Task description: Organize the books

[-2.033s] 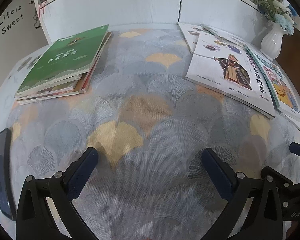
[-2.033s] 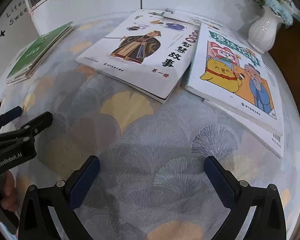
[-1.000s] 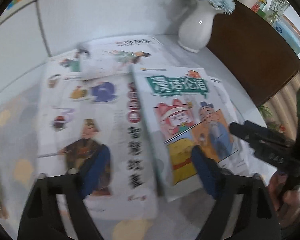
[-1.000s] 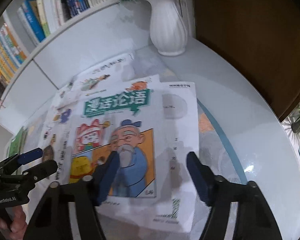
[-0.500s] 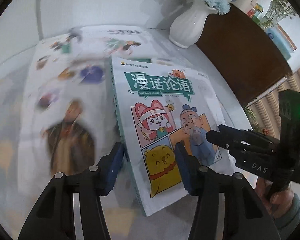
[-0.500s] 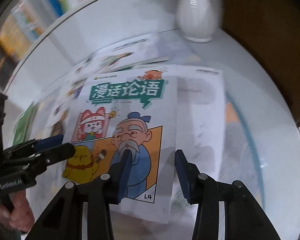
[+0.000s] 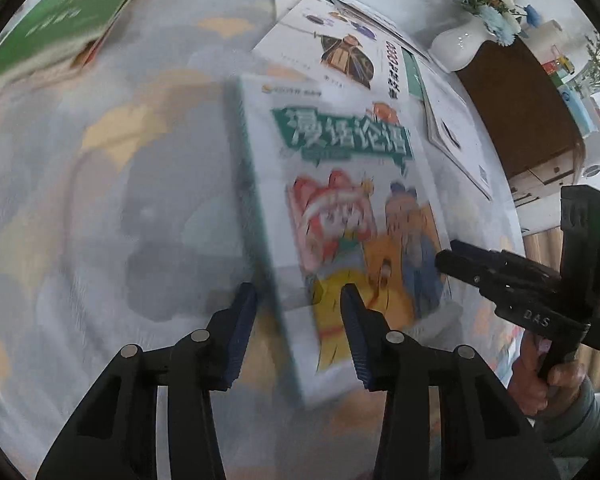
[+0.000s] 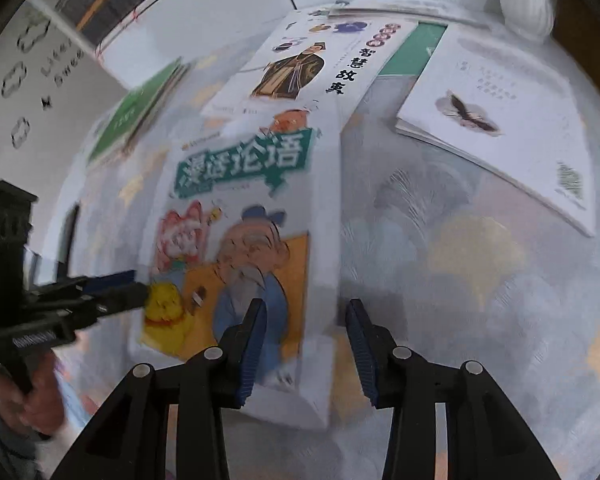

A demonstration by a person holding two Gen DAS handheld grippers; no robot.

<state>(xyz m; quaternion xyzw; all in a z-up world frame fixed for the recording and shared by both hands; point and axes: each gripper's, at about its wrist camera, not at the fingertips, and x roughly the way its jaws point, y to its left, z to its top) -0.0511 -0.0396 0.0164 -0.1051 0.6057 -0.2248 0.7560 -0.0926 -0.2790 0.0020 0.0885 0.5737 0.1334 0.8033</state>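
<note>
Carrying surface: table (image 7: 112, 184) under a cloth printed with grey and yellow fan leaves, with a white panel along its far edge.
Task item: cartoon book (image 7: 340, 216) with a green title banner, a bearded figure in blue and a yellow animal on the cover. Its image is blurred in both views.
Book position: over the middle of the table, clear of the other books, its near edge towards both cameras. Whether it rests on the cloth or is lifted off it cannot be told.
Left gripper (image 7: 298, 320): jaws closing and partly open, astride the book's near left corner, one finger on the spine side and one over the cover. Pad contact cannot be confirmed through the blur.
Right gripper (image 8: 306, 338): jaws closing and partly open, astride the book's near right corner, the left finger over the blue figure and the right finger past the book's edge. Pad contact cannot be confirmed.
Green book stack (image 7: 56, 28): far left corner of the table.
Robed-figure book (image 8: 312, 64): far edge, just beyond the cartoon book.
White booklet (image 8: 496, 120): far right side, apart from the cartoon book.
White vase (image 7: 456, 46): far right corner, holding blue flowers.
</note>
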